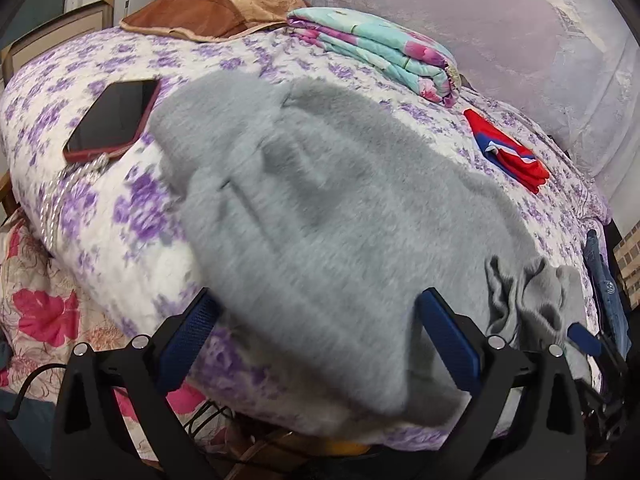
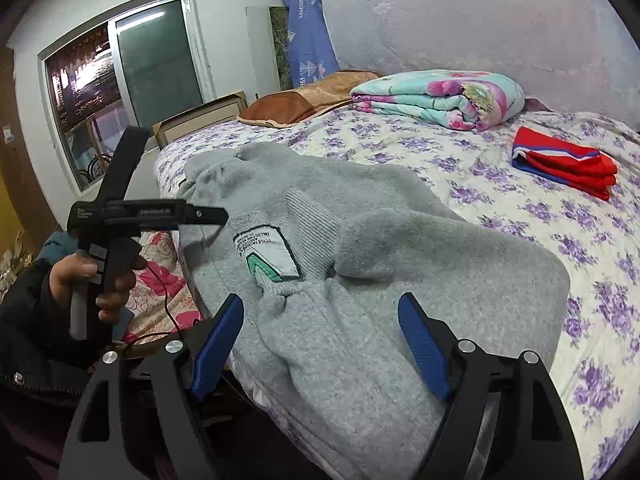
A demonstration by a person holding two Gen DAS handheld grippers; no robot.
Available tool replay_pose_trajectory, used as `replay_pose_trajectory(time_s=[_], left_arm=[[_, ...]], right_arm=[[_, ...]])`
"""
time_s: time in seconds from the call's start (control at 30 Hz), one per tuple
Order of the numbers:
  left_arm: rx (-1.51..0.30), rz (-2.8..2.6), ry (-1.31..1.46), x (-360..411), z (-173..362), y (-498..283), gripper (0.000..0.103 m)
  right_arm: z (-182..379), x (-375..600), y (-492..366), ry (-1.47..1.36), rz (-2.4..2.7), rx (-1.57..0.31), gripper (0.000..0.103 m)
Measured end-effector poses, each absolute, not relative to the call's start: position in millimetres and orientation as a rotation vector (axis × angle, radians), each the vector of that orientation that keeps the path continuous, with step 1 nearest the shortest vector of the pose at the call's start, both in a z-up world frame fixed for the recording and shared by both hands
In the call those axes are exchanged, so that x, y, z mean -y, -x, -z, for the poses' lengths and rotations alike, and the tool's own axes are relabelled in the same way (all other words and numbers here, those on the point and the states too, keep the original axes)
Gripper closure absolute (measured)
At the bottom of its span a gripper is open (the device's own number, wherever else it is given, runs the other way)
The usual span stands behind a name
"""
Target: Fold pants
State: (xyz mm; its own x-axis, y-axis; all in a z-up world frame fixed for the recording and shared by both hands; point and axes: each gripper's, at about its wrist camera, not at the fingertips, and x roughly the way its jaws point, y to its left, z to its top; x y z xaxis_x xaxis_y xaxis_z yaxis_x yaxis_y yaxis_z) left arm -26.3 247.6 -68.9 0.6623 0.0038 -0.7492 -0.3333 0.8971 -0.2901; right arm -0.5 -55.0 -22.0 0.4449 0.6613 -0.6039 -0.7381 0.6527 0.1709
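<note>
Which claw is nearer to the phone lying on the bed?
Left. The left claw hangs open over the grey pants with the phone close ahead on its left. The right claw is at the pants' other end; its view shows no phone.

Pants (image 2: 360, 248): plain light grey fleece, bearing a white label (image 2: 266, 254) with black print and a green chevron. Bedspread (image 2: 480, 184): white with a purple floral print; folded blanket (image 2: 440, 98): turquoise with pink flowers; folded cloth (image 2: 564, 162): red with blue and white stripes. Phone (image 1: 114, 120): black screen in a dark red case; pillow (image 1: 212, 14): brown and tan; both grippers black with blue finger pads (image 2: 420, 346).
</note>
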Motion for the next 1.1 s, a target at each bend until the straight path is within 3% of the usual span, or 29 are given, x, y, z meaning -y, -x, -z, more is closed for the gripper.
replay_pose_trajectory(time_s=[0.3, 0.33, 0.4, 0.5, 0.57, 0.7, 0.83, 0.87, 0.9, 0.97, 1.0, 1.1], left_arm=[[-0.815, -0.193, 0.421, -252, 61, 12, 0.005], [-0.803, -0.191, 0.433, -256, 61, 12, 0.008], [-0.799, -0.179, 0.468, -265, 63, 11, 0.027], [-0.794, -0.143, 0.536, -275, 66, 12, 0.034], [-0.786, -0.126, 0.587, -281, 67, 13, 0.032], [-0.761, -0.061, 0.705, -290, 72, 9, 0.005], [-0.755, -0.047, 0.726, -289, 74, -4, 0.006], [-0.749, -0.052, 0.737, -289, 74, -5, 0.010], [-0.746, -0.057, 0.737, -289, 74, -5, 0.036], [-0.744, -0.059, 0.735, -291, 73, -5, 0.063], [-0.729, -0.055, 0.746, -292, 72, -2, 0.071], [-0.700, -0.067, 0.726, -290, 66, 7, 0.074]], right_arm=[[21, 61, 2, 0.108, -0.864, -0.676, 0.008], [21, 62, 2, 0.103, -0.868, -0.677, 0.008], [22, 64, 2, 0.098, -0.861, -0.680, 0.008], [23, 67, 1, 0.090, -0.849, -0.686, 0.007], [23, 69, -1, 0.081, -0.842, -0.692, 0.007], [26, 70, -2, 0.074, -0.837, -0.705, 0.007], [26, 71, -1, 0.074, -0.837, -0.709, 0.007], [26, 71, -1, 0.074, -0.836, -0.708, 0.007], [25, 72, -1, 0.073, -0.835, -0.707, 0.007], [25, 74, 0, 0.071, -0.829, -0.707, 0.007], [26, 76, 0, 0.065, -0.825, -0.708, 0.007], [28, 81, -3, 0.046, -0.820, -0.720, 0.007]])
